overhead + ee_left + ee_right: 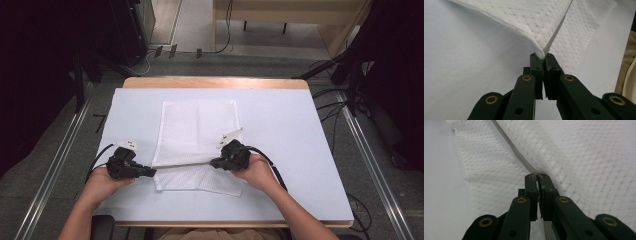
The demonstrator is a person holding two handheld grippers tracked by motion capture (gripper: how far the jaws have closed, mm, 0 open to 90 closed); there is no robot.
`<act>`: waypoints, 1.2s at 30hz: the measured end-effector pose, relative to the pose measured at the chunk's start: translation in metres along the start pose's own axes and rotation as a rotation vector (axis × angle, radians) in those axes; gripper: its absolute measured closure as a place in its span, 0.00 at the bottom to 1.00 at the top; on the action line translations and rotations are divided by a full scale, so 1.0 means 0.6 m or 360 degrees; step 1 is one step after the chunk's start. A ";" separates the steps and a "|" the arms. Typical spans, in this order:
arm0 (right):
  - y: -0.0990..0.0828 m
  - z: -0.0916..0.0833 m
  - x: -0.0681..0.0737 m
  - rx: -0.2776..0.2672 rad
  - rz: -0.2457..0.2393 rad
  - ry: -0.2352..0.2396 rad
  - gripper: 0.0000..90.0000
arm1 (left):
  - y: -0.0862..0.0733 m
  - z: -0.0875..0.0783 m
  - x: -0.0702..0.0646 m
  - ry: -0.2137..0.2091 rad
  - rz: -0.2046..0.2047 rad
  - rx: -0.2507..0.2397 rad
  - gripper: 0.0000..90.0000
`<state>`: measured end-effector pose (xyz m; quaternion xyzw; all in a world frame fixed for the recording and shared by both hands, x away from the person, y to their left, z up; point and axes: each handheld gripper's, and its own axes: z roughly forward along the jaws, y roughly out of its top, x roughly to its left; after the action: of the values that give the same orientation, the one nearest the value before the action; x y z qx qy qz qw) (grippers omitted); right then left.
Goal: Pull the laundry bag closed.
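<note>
A white mesh cloth lies on the pale cover of the bench, a little left of centre, with its far part flat and its near part folded over. Along that fold a grey hemmed edge runs taut from left to right, stretched between the two tools.

The left tool sits at the near left, just off the cloth's left side. In the left gripper view its jaws are closed on a corner of the cloth — the fabric rises from the tips and spreads away to the far side, the grey edge climbing to the upper right.

The right tool sits to the right of it, over the cloth's near right part, pointing left along the taut edge. In the right gripper view its jaws are pinched together on the grey edge, which leaves the tips and runs off to the upper left across the mesh.

Each tool is held in a hand — the left hand near the left margin of the cover, the right hand resting at the cloth's near right corner. The two tools lie at about the same nearness, well apart.
</note>
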<state>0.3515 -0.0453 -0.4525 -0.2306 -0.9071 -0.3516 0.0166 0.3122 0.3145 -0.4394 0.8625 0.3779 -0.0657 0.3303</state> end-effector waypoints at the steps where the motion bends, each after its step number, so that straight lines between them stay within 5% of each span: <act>1: -0.003 -0.002 -0.002 0.0010 0.0006 -0.0003 0.98 | 0.000 0.000 0.000 -0.0004 0.0000 0.0003 0.97; 36: -0.035 -0.039 -0.032 0.0010 0.0080 -0.0053 0.98 | -0.003 -0.002 0.001 0.0000 -0.0008 0.0001 0.97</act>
<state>0.3564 -0.0817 -0.4515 -0.2592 -0.9023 -0.3443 0.0111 0.3115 0.3164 -0.4397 0.8617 0.3799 -0.0667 0.3297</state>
